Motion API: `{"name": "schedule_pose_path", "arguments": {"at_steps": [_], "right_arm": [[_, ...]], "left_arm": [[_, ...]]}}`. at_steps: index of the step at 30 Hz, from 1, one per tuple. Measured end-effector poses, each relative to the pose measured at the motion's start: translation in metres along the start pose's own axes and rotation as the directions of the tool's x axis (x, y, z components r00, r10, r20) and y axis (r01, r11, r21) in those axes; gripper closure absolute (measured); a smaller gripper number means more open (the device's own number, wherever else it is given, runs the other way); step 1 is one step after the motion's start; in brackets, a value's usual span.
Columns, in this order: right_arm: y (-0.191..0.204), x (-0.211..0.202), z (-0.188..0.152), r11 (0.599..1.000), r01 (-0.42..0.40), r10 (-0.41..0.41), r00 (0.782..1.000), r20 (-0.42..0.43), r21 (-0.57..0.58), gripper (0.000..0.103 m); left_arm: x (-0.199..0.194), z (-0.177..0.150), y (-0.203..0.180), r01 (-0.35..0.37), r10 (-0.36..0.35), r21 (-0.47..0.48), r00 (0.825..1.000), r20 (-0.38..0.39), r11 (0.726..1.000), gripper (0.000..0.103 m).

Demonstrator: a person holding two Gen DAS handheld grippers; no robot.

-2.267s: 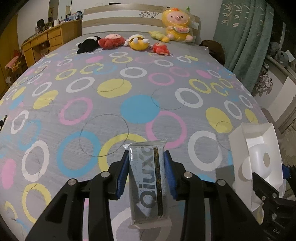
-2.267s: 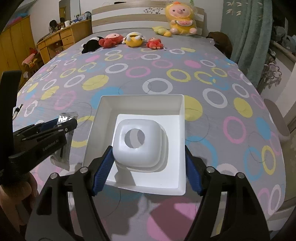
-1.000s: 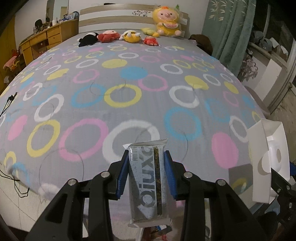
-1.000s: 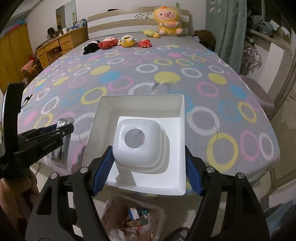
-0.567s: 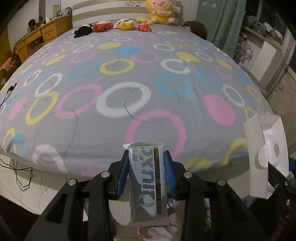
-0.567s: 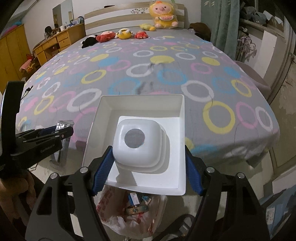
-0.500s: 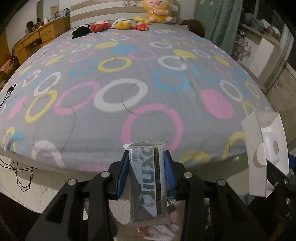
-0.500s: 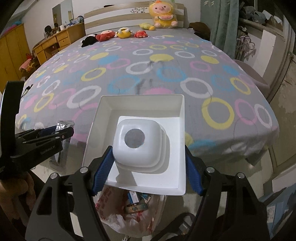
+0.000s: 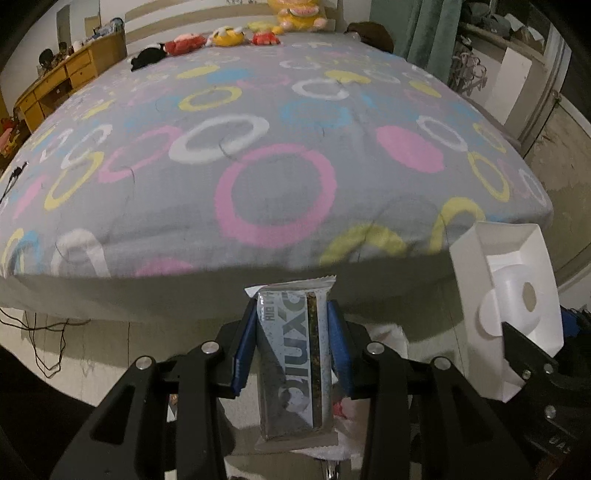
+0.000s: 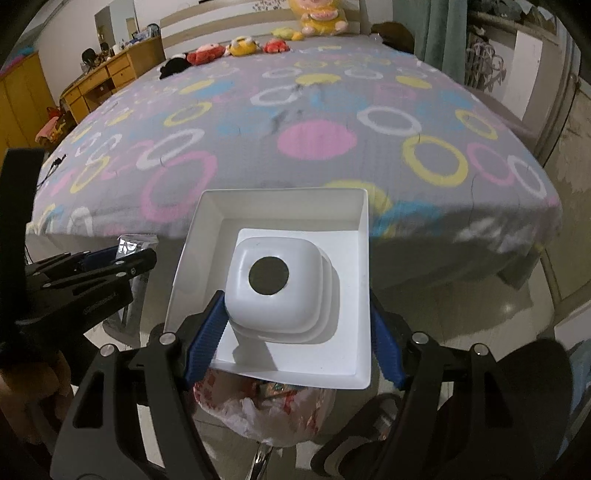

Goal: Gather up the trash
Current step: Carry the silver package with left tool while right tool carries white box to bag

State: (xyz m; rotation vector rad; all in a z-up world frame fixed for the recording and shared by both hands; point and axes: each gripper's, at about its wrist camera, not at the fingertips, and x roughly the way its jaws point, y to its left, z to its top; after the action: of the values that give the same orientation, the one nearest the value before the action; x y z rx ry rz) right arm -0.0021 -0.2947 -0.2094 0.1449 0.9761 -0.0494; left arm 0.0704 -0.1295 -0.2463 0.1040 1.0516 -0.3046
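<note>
My left gripper (image 9: 291,343) is shut on a grey snack wrapper (image 9: 293,365) with white lettering, held past the foot of the bed. My right gripper (image 10: 291,332) is shut on a white square box tray (image 10: 280,218) with a white moulded insert (image 10: 273,284) in it. The tray hangs just above a trash bin lined with a plastic bag (image 10: 266,410) full of wrappers. The tray also shows at the right of the left wrist view (image 9: 506,306). The left gripper shows at the left of the right wrist view (image 10: 110,266).
A bed with a grey sheet of coloured rings (image 9: 258,147) fills the view ahead. Plush toys (image 9: 221,38) line its headboard. A wooden dresser (image 9: 55,88) stands at the left, green curtains (image 9: 424,29) at the right. Cables (image 9: 37,332) lie on the floor.
Both grippers have drawn back from over the bed to beyond its foot edge, each keeping its load. The trash bin has come into view under the tray.
</note>
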Motion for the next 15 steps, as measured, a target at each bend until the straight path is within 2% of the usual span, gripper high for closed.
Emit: {"name": "schedule_pose_path", "arguments": {"at_steps": [6,9,12,15], "right_arm": [[-0.001,0.025,-0.018,1.000,0.025,-0.024,0.996,-0.084,0.010,0.033],[-0.002,0.038,-0.024,1.000,0.017,-0.014,0.992,-0.124,0.025,0.033],[-0.005,0.056,-0.028,0.998,0.009,0.001,0.985,-0.175,0.056,0.033],[-0.008,0.073,-0.030,0.997,0.004,0.013,0.975,-0.220,0.078,0.033]], "left_arm": [[0.014,-0.018,-0.007,0.022,-0.020,0.027,0.998,-0.065,0.999,0.067],[0.026,-0.024,-0.012,0.044,-0.039,0.044,0.993,-0.114,0.998,0.067],[0.037,-0.028,-0.018,0.036,-0.026,0.080,0.991,-0.131,0.996,0.066],[0.049,-0.035,-0.020,0.070,-0.054,0.089,0.985,-0.166,0.994,0.066]]}}
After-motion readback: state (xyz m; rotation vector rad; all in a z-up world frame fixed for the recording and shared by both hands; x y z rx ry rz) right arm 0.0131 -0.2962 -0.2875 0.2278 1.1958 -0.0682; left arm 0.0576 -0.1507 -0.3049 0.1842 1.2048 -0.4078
